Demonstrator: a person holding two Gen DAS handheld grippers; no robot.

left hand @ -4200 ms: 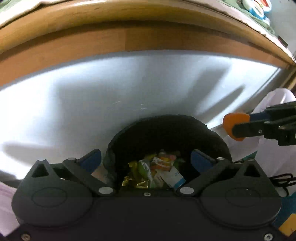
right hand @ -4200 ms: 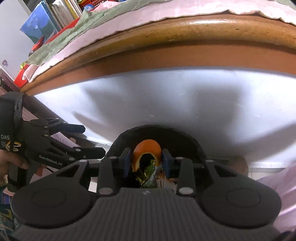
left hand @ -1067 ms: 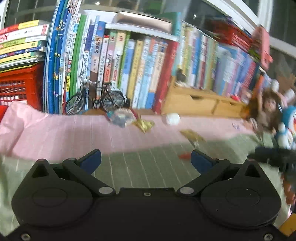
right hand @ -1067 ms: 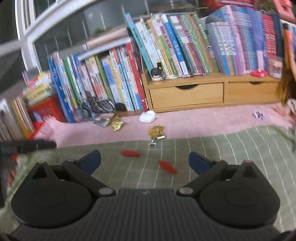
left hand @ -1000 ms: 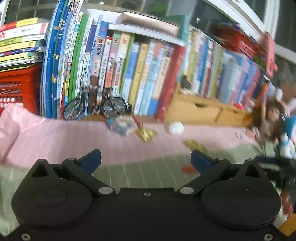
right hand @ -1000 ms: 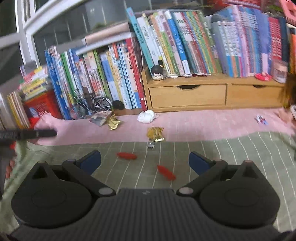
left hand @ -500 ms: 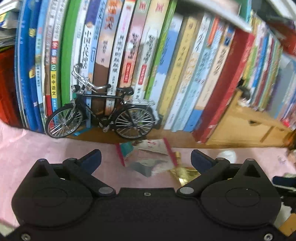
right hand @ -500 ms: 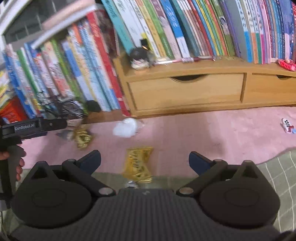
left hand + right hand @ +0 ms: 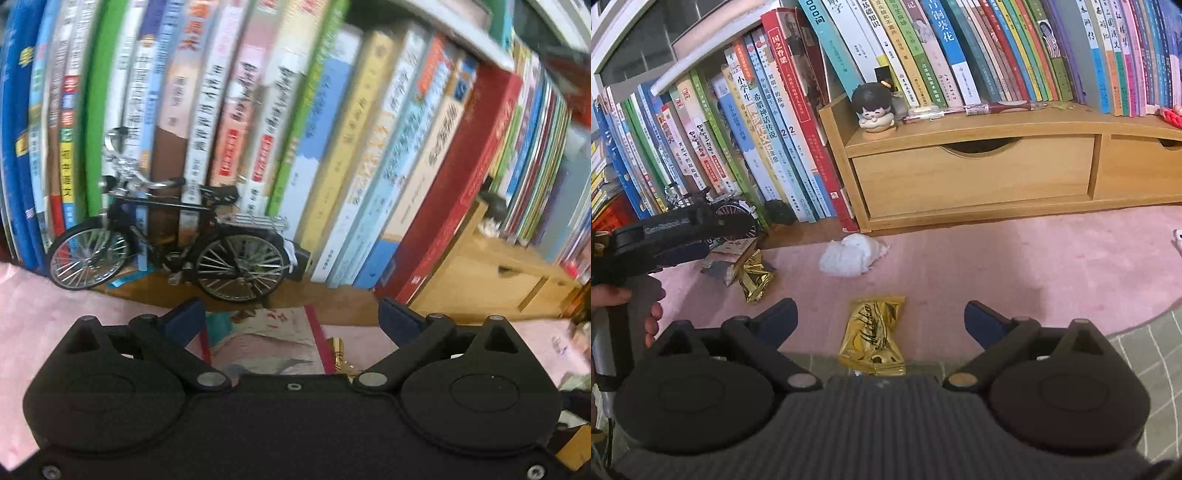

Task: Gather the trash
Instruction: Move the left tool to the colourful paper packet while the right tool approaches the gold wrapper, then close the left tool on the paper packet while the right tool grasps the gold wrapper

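Observation:
My right gripper [image 9: 881, 319] is open, and a gold foil wrapper [image 9: 873, 336] lies flat on the pink cloth between its fingers. Further back on the cloth lie a crumpled white tissue [image 9: 851, 254] and a second, crinkled gold wrapper [image 9: 755, 277]. My left gripper [image 9: 291, 317] is open over a silvery snack packet with red edges [image 9: 266, 339], which lies on the pink cloth in front of the books. In the right wrist view the left gripper [image 9: 661, 236] shows at the left, held by a hand, above that same packet [image 9: 727, 258].
A row of upright books [image 9: 295, 147] lines the back. A model bicycle [image 9: 173, 251] stands just behind the packet. A wooden drawer unit [image 9: 997, 173] with a small figurine [image 9: 875, 110] and a pen on top stands at the right. Green checked cloth [image 9: 1152, 350] borders the pink cloth.
Both grippers have moved forward and lower toward the trash. The silvery packet and the gold wrapper now sit between the open fingers, larger and closer than half a second ago.

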